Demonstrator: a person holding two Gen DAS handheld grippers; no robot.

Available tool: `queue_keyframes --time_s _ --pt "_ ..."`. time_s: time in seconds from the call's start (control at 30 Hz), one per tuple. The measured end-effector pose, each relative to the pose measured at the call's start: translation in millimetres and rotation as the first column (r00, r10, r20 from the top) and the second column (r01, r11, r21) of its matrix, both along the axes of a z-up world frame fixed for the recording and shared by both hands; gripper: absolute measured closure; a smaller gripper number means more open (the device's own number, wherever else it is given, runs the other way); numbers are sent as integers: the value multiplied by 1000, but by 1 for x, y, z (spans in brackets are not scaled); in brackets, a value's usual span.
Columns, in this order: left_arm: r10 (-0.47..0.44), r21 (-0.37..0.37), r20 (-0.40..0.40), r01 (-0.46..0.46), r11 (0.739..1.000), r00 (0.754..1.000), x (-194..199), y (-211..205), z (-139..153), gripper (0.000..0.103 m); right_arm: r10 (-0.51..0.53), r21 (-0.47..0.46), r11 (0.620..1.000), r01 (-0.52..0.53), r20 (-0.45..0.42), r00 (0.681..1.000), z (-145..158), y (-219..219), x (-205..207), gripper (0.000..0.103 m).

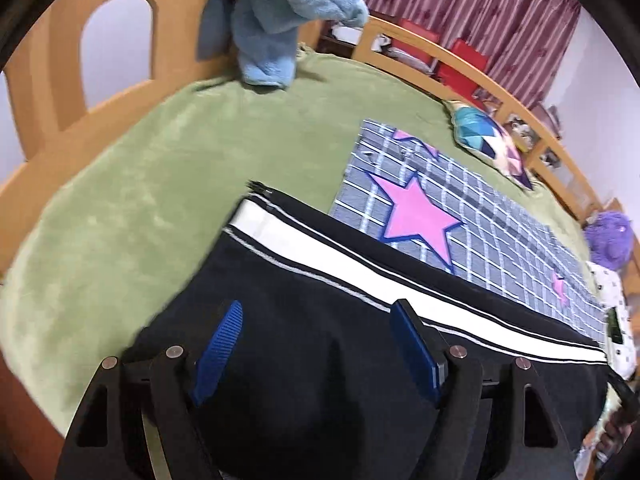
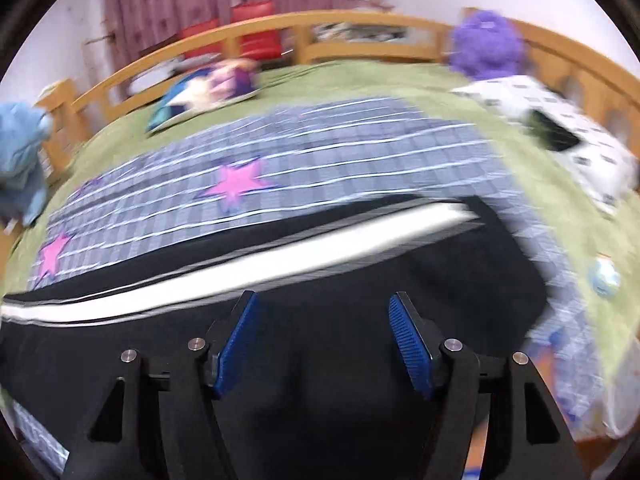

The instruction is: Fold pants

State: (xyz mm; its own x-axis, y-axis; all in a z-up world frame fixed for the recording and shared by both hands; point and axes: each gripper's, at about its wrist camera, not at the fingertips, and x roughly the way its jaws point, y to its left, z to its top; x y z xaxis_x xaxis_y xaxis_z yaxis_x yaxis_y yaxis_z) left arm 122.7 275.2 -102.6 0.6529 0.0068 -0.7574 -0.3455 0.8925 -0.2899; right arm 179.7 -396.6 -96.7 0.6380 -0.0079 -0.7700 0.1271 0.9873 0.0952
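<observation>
Black pants [image 1: 304, 320] with a white side stripe [image 1: 328, 256] lie flat on the bed, partly over a grey checked cloth with pink stars [image 1: 460, 208]. My left gripper [image 1: 318, 312] is open above the pants near one end, its blue pads [image 1: 220, 352] wide apart. In the right wrist view the same pants [image 2: 360, 272] and stripe [image 2: 280, 256] lie under my right gripper [image 2: 322, 304], which is open and empty over the black fabric. That view is blurred.
A green blanket [image 1: 160, 168] covers the bed. A blue towel [image 1: 280, 20] hangs on the wooden frame [image 1: 60, 80]. A colourful cushion [image 1: 492, 140], a purple plush toy [image 2: 484, 44] and a white patterned pillow [image 2: 560, 128] lie along the far rail.
</observation>
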Motion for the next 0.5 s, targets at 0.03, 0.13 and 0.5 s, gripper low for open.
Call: queue_keyframes --time_s 0.03,0.13,0.5 --pt "-5 -9 0 5 1000 1000 0 -2 -2 28 67 20 998 -67 -17 998 -7 23 17 36" --pt "-20 -65 -1 19 998 1000 2 -9 -11 28 200 26 980 -199 -46 979 -24 72 49 36" --pt "-38 -157 17 40 987 999 -14 -15 -21 28 482 -26 868 -495 -187 856 -68 174 132 25"
